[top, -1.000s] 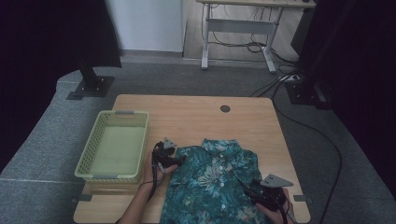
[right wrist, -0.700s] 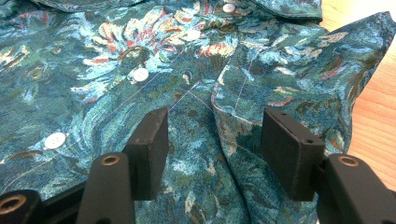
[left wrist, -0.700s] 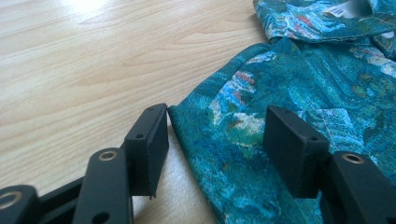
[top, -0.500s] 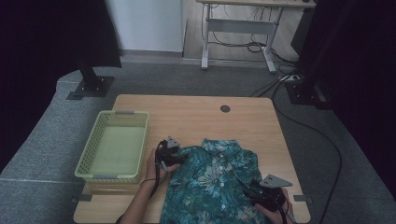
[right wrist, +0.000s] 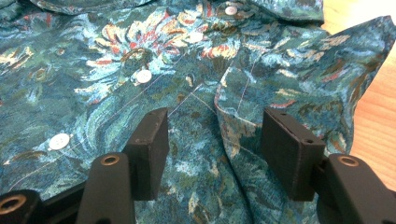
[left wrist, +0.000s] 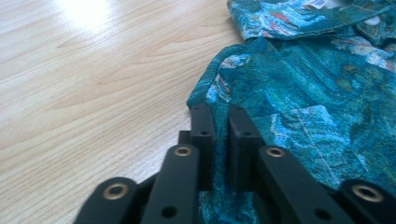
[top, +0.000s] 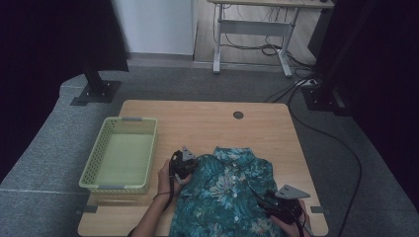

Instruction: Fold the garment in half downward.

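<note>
Basket (top: pixel 121 154), pale green and empty, sits at the table's (top: pixel 207 123) left edge, well apart from the work. Just right of it, the left gripper (top: pixel 184 167) has crept slightly up the shirt's (top: pixel 225 197) left side over the last second and now sits at the shoulder; in the left gripper view (left wrist: pixel 215 109) its jaws stand nearly closed, a thin fold of the shirt's edge (left wrist: pixel 205 91) pinched between them. That reads as one grip secured, likely for a fold or a lift. The shirt, teal floral and buttoned, lies flat at the near middle of the table, collar pointing away. Farther right, the right gripper (top: pixel 282 207) has hardly moved, resting at the shirt's lower right; in its own view (right wrist: pixel 212 135) the jaws stand wide apart over the cloth, holding nothing, a raised fold (right wrist: pixel 243 100) between them. A dark round grommet (top: pixel 238 115) lies far off. Nothing blocks either hand.
</note>
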